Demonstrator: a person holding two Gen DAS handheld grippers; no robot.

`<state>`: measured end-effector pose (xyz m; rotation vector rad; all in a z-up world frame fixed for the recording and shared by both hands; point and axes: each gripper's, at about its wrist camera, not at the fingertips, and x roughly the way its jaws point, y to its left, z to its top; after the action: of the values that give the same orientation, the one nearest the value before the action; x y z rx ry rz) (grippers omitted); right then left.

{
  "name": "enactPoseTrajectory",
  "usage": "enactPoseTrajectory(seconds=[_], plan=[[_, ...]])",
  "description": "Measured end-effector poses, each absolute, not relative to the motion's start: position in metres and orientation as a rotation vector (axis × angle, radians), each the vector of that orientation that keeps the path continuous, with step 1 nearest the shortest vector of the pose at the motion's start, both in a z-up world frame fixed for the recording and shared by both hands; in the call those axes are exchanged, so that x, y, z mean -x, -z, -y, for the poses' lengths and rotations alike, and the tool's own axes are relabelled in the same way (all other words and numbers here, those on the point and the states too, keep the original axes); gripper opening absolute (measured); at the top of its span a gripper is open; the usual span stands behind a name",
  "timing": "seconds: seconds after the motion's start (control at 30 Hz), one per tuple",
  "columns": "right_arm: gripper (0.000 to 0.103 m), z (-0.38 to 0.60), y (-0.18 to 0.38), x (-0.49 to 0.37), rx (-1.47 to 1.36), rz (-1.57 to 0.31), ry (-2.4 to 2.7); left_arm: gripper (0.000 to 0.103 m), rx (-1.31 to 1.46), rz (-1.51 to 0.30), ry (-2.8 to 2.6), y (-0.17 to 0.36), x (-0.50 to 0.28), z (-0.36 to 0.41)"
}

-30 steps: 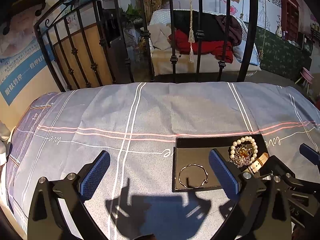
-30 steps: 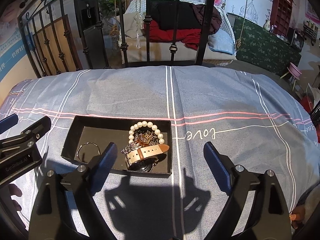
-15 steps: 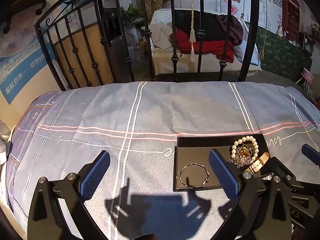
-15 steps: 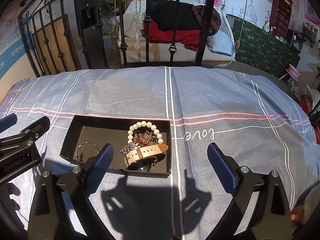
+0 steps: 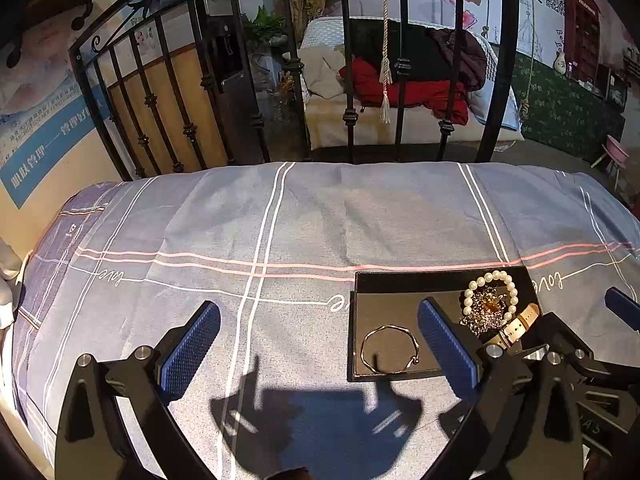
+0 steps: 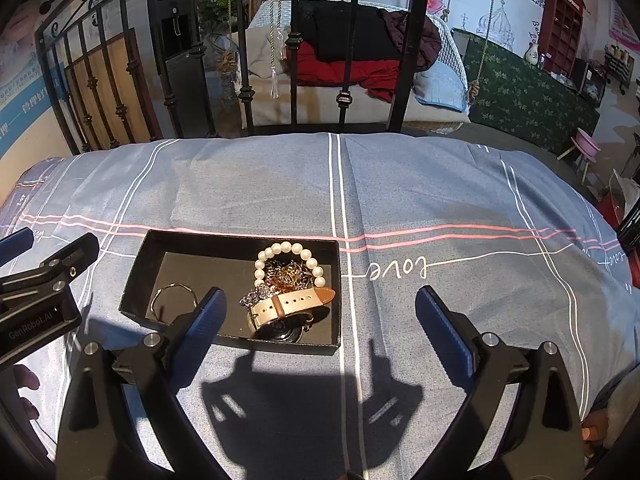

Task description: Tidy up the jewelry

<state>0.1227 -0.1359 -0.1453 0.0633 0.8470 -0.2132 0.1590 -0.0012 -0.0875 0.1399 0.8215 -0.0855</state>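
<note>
A black box (image 6: 156,258) lies on the grey bedspread; it also shows in the left wrist view (image 5: 384,280). In it are a thin metal bangle (image 6: 168,294), also in the left wrist view (image 5: 390,348), a pearl bracelet (image 6: 286,248) around a brown tangle of jewelry (image 6: 290,274), and a watch with a beige strap (image 6: 296,298). My left gripper (image 5: 318,334) is open and empty, left of the box. My right gripper (image 6: 320,316) is open and empty, above the box's front right corner.
A black iron bed rail (image 5: 348,112) stands at the bed's far edge. Behind it a swing seat holds red and dark clothes (image 6: 348,68). The bedspread (image 6: 440,200) stretches right and behind the box.
Both grippers have drawn back slightly from the box; the right gripper's fingers sit a little lower in view. The jewelry has not moved.
</note>
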Motion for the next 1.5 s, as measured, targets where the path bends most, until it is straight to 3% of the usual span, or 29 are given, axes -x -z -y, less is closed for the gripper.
enactPoseTrajectory(seconds=[1.5], plan=[[0.094, 0.138, 0.145, -0.122, -0.063, -0.847, 0.22, 0.097, -0.145, -0.786, 0.092, 0.079, -0.156, 0.004]])
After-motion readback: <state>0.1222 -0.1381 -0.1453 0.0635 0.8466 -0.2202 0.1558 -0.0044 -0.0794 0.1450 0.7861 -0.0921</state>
